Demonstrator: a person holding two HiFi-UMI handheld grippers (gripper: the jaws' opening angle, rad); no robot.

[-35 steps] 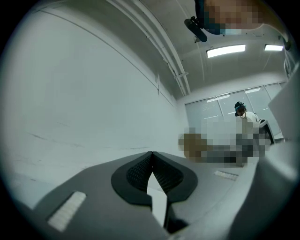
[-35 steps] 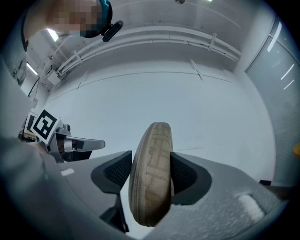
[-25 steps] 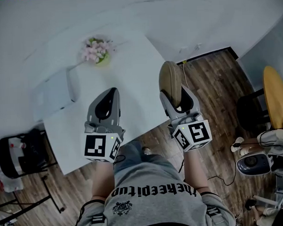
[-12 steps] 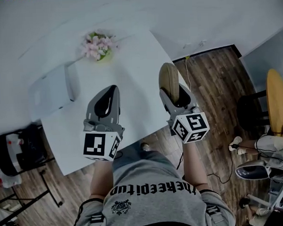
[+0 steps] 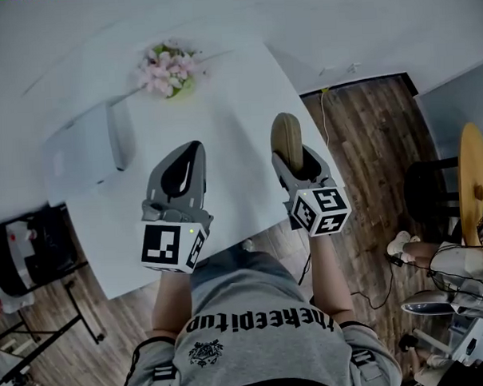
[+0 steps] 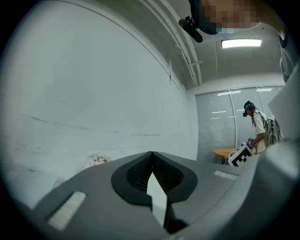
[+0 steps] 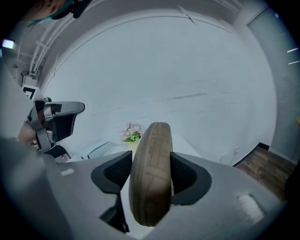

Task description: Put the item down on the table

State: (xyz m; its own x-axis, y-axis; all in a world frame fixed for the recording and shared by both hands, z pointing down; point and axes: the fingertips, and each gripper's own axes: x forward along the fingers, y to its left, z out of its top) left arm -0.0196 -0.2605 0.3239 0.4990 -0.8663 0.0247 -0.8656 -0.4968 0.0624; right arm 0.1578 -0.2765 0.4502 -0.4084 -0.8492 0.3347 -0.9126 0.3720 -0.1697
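Brown oval item point(image 7: 151, 173): clamped edge-on by its flat faces in the right hand-held gripper point(image 5: 294, 158), over the worktop point(image 5: 238, 108) near its right edge. Judged light, stiff, textured, so unlikely to slip. Left hand-held gripper point(image 5: 181, 168) closed on nothing. Flowers point(image 5: 166, 71) at the far side

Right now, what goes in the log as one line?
left claw: shut, empty | right claw: shut on brown item | state: held over table, not down yet

Item point(image 7: 150, 178) matt, grid-textured; table point(image 5: 230, 125) smooth white; floor point(image 5: 359, 135) wood.
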